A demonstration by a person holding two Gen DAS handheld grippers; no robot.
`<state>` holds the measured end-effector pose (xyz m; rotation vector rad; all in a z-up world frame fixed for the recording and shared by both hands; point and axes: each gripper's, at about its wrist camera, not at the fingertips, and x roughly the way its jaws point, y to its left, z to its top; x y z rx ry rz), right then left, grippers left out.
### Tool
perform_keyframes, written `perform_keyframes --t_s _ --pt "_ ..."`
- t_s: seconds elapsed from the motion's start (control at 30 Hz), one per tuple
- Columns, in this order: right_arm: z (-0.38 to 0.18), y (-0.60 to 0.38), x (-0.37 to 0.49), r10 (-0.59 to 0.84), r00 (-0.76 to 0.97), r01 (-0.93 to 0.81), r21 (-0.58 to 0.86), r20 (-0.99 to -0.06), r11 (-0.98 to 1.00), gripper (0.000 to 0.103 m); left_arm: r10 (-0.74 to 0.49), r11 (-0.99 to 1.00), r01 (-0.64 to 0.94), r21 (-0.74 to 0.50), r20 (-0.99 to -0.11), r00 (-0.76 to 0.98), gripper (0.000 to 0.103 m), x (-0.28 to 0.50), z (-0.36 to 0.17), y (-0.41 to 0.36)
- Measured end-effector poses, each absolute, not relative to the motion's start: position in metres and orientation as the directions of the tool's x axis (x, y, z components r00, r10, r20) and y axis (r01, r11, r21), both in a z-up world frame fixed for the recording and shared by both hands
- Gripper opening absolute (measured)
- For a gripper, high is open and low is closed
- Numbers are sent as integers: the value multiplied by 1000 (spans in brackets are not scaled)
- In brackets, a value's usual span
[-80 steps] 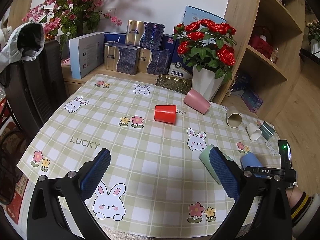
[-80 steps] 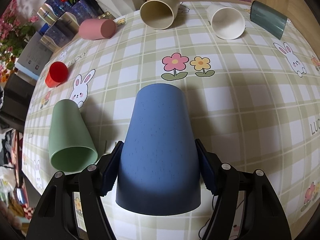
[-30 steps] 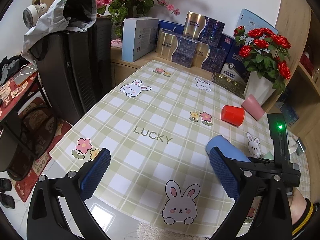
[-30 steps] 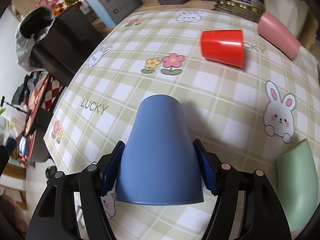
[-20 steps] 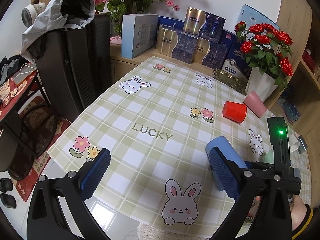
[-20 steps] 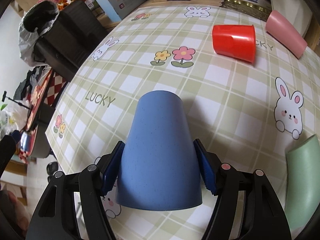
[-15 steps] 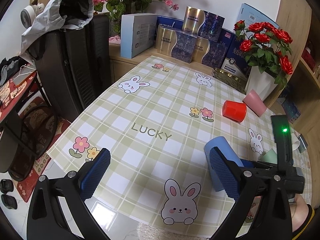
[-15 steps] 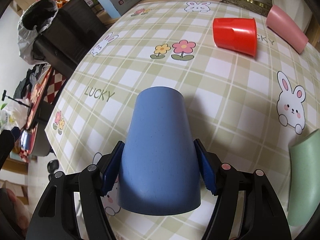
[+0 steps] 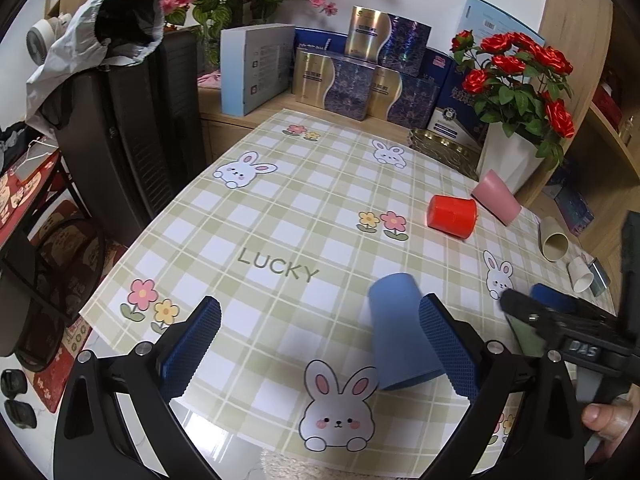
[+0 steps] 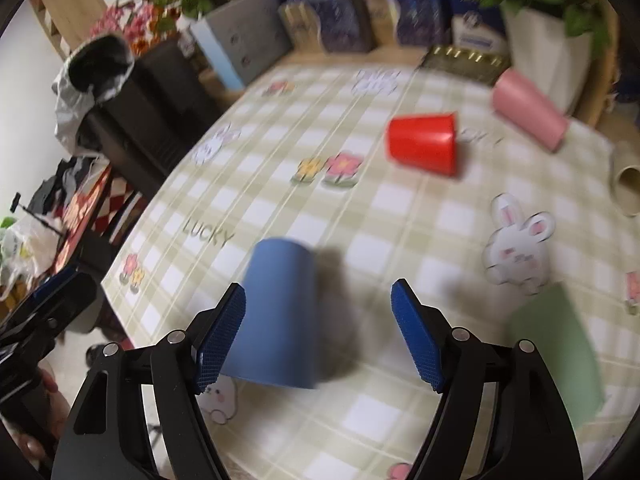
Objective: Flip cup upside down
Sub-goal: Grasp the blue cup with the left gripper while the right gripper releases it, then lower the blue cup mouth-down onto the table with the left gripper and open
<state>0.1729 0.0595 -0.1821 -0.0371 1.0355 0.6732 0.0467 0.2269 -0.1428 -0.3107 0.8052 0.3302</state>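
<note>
The blue cup [image 9: 402, 332] [image 10: 280, 312] stands mouth down on the checked tablecloth [image 9: 280, 240] near the front edge. My right gripper [image 10: 320, 332] is open. The cup sits just inside its left finger, and the blurred frame does not show whether they touch. In the left wrist view the right gripper [image 9: 532, 304] hangs to the right of the cup. My left gripper [image 9: 320, 344] is open and holds nothing; its right finger overlaps the cup's side in that view.
A red cup [image 10: 424, 148], pink cup [image 10: 528, 108], beige cup [image 10: 626, 184] and green cup [image 10: 556, 344] lie on their sides. A white cup [image 9: 580, 276] lies far right. A rose vase [image 9: 504, 152] and boxes stand at the back, a black chair [image 9: 132, 132] at the left.
My right gripper has opened and let go of the blue cup, which now stands mouth down on the table. The right wrist view has pulled back and is blurred by motion.
</note>
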Motion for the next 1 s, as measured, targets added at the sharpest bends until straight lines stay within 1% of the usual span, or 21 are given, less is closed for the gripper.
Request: perform_keyframes --t_s 0.03,0.07,0.17,0.27,0.3,0.37,0.47,0.53,0.6,0.67,0.7,0.83,0.87,1.0 --pt "-178 52 172 492 351 -525 268 -796 808 81 161 906 -396 -147 -747 645 97 50 -144 225" --pt "-175 44 172 490 370 -518 262 -789 814 90 149 909 -389 -151 -753 641 97 53 -145 224" --pt "-169 22 171 481 412 -493 254 -774 832 90 100 916 -362 -175 -773 626 97 65 -151 221" --pt "-167 -1 170 452 453 -461 232 -769 857 90 20 915 -335 -225 -804 594 96 84 -162 225" --pt "-166 -10 170 446 462 -453 228 -766 862 90 -16 912 -327 -249 -816 578 92 92 -166 228" --pt "-166 -26 170 429 474 -433 221 -769 874 90 -47 899 -348 -266 -849 527 84 106 -178 237" --pt "-166 -47 170 419 478 -403 231 -772 885 90 -124 885 -342 -317 -867 483 82 121 -193 244" --pt "-165 -59 170 420 480 -385 245 -770 890 90 -146 876 -362 -318 -891 430 81 133 -207 247" --pt "-165 -70 171 412 487 -367 248 -770 897 90 -178 871 -363 -330 -902 393 76 142 -218 247" --pt "-165 -75 172 411 490 -358 252 -769 899 90 -189 877 -358 -320 -916 355 74 153 -227 244" --pt "-164 -78 173 413 491 -355 257 -767 899 90 -182 882 -358 -307 -922 342 70 157 -230 242" --pt "-165 -92 176 416 493 -340 271 -764 901 90 -133 909 -346 -233 -948 289 61 167 -237 237" --pt "-166 -94 176 417 491 -337 275 -765 901 90 -123 914 -342 -217 -953 276 56 169 -239 236" --pt "-170 -105 177 427 481 -324 297 -765 898 90 -103 926 -325 -191 -958 269 54 170 -241 233"
